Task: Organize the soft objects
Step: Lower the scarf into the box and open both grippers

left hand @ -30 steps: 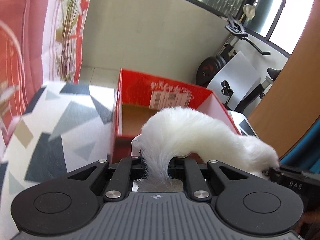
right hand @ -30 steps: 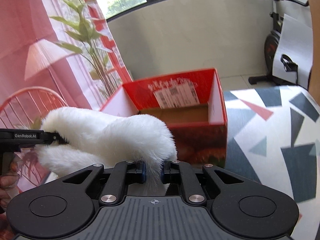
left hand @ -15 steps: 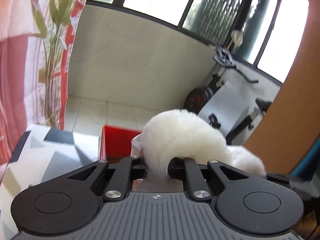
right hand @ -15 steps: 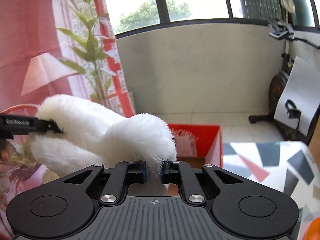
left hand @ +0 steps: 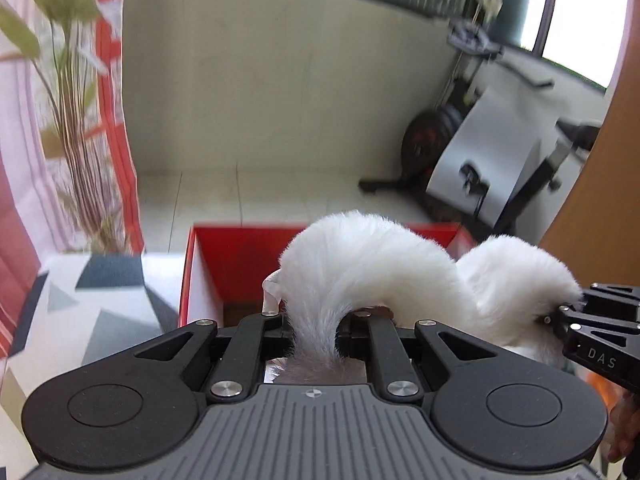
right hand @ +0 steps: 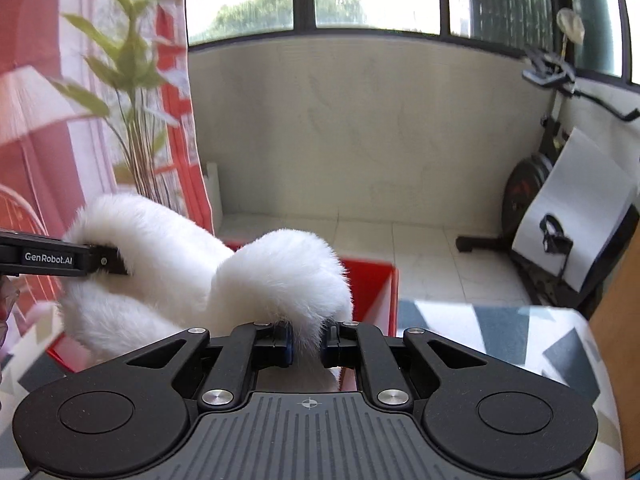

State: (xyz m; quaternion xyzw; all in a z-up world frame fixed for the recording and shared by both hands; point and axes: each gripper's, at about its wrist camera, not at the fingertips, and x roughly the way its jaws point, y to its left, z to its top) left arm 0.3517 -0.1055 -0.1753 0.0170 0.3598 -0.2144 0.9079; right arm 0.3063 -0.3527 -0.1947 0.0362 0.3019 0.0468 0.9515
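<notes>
A long white furry piece (left hand: 372, 264) hangs between my two grippers, arched in two humps above an open red cardboard box (left hand: 240, 256). My left gripper (left hand: 316, 332) is shut on one end of the fur. The right gripper (left hand: 560, 312) enters the left wrist view from the right edge, clamped on the other end. In the right wrist view my right gripper (right hand: 306, 340) pinches the white fur (right hand: 280, 276), and the left gripper (right hand: 112, 262) reaches in from the left, closed on the far hump. The red box (right hand: 372, 288) lies just beyond and below the fur.
The box stands on a surface with a grey, white and black geometric cover (left hand: 100, 300) (right hand: 500, 332). A plant (left hand: 72, 120) and a red patterned curtain (right hand: 40, 140) stand at the left. An exercise bike (left hand: 500, 160) stands on the tiled floor at the right.
Both grippers have carried the fur forward over the box; the box now shows lower and closer, mostly behind the fur. The fur's middle has bunched into two humps as the ends came nearer.
</notes>
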